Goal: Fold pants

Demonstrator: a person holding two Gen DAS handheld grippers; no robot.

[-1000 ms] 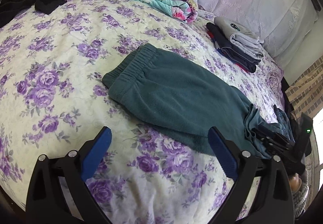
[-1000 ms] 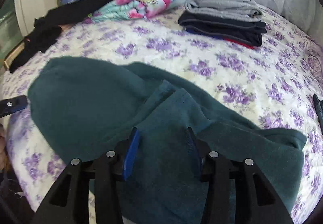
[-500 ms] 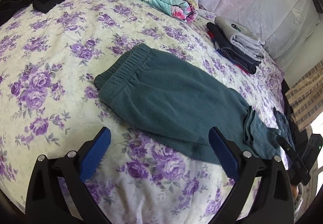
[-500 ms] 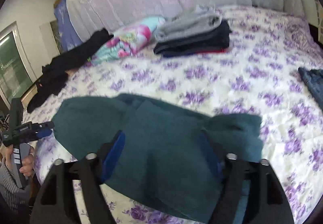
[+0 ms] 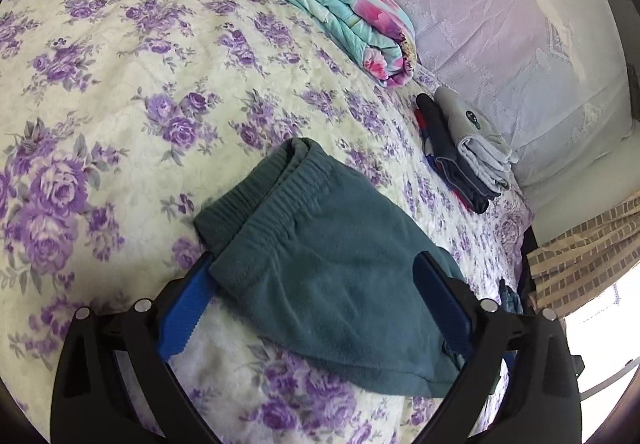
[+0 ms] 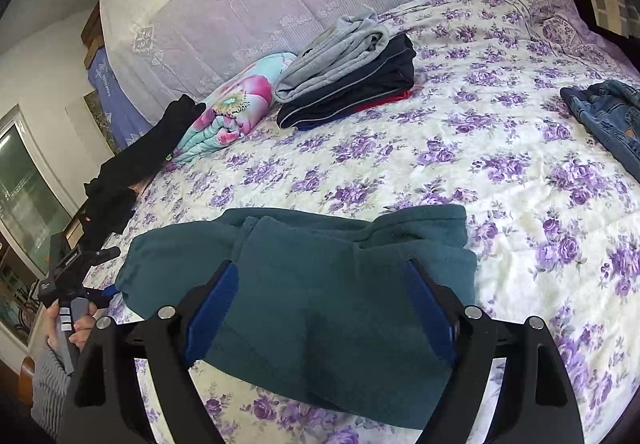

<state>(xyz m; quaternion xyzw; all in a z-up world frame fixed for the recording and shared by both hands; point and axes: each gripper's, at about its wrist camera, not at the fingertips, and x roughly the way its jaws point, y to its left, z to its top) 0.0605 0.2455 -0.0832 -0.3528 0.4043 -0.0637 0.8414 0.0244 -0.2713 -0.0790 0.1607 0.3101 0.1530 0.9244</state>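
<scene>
Dark teal fleece pants (image 5: 320, 272) lie folded on the flowered bedspread (image 5: 120, 132), waistband toward the far left in the left wrist view. My left gripper (image 5: 316, 304) is open, its jaws on either side of the waist end, just above the cloth. In the right wrist view the pants (image 6: 320, 284) show a leg end folded over on top. My right gripper (image 6: 320, 312) is open, its jaws wide over the leg end, holding nothing. The left gripper (image 6: 76, 276) shows in a hand at the left edge.
A stack of folded grey and navy clothes (image 6: 352, 72) sits near the headboard. A rolled floral quilt (image 6: 232, 108) and black clothing (image 6: 132, 168) lie at the far left. Blue jeans (image 6: 608, 116) lie at the right edge of the bed.
The right gripper let the leg end down onto the pants, opened and drew back. The left gripper moved in over the waist end.
</scene>
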